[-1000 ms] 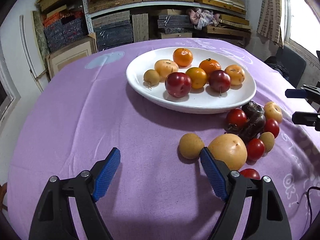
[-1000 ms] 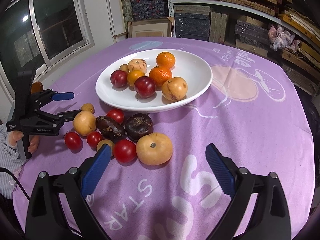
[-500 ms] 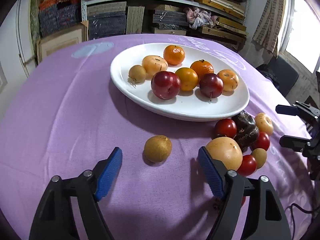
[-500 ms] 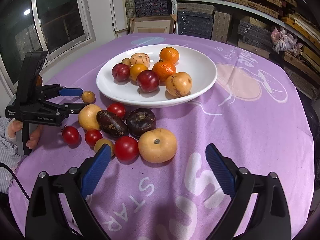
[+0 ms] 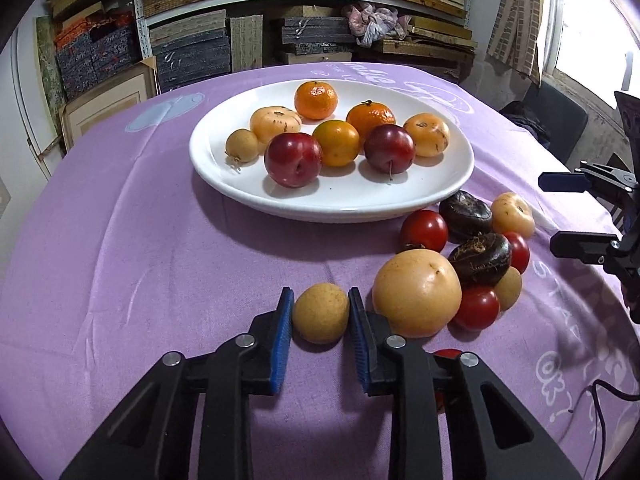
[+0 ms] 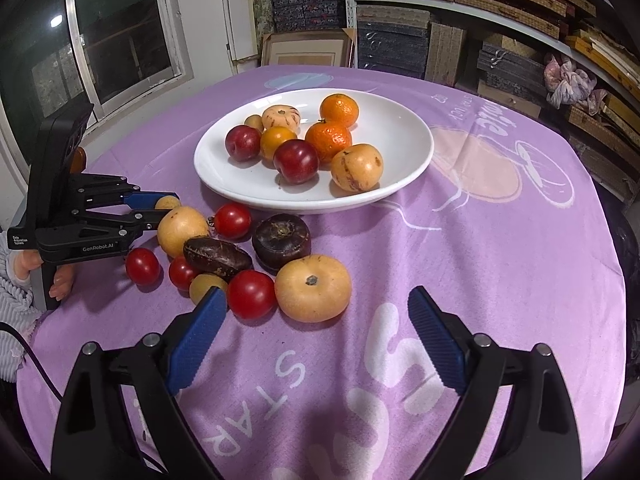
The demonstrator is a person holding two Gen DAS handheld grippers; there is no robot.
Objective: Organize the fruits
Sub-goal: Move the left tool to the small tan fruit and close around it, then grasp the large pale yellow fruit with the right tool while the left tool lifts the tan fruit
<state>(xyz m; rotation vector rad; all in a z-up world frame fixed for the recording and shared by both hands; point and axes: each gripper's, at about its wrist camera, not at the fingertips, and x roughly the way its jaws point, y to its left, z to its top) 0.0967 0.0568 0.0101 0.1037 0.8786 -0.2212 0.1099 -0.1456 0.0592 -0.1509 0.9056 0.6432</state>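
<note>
Counting first: on the white plate (image 5: 332,204) I see eight fruits, namely two mandarins (image 5: 316,100), one smaller orange fruit (image 5: 336,143), two dark red plums (image 5: 293,159), two pale yellow speckled fruits (image 5: 426,134) and one small tan fruit (image 5: 241,146).

Off the plate, on the purple tablecloth (image 5: 140,260), I count eleven pieces. Four are red cherry tomatoes (image 6: 233,220), two are dark brown wrinkled fruits (image 6: 281,240), and two are large pale yellow fruits (image 6: 313,287). One medium pale yellow fruit (image 5: 513,215) is mostly hidden behind a dark one in the right wrist view. One small tan fruit lies half behind my right blue pad (image 6: 198,336).

The last is the small tan round fruit (image 5: 320,312), which sits on the cloth just left of the loose pile, well short of the plate.

My left gripper (image 5: 320,334) has its jaws drawn in tight on that fruit, with both blue pads pressing its sides. The right wrist view shows the same pinch (image 6: 160,206), with a person's hand (image 6: 44,276) on the handle.

My right gripper (image 6: 316,340) has its jaws spread wide and just closing, with nothing between them. It is near the cloth's white lettering, and its left pad is beside one of the tomatoes.
</note>
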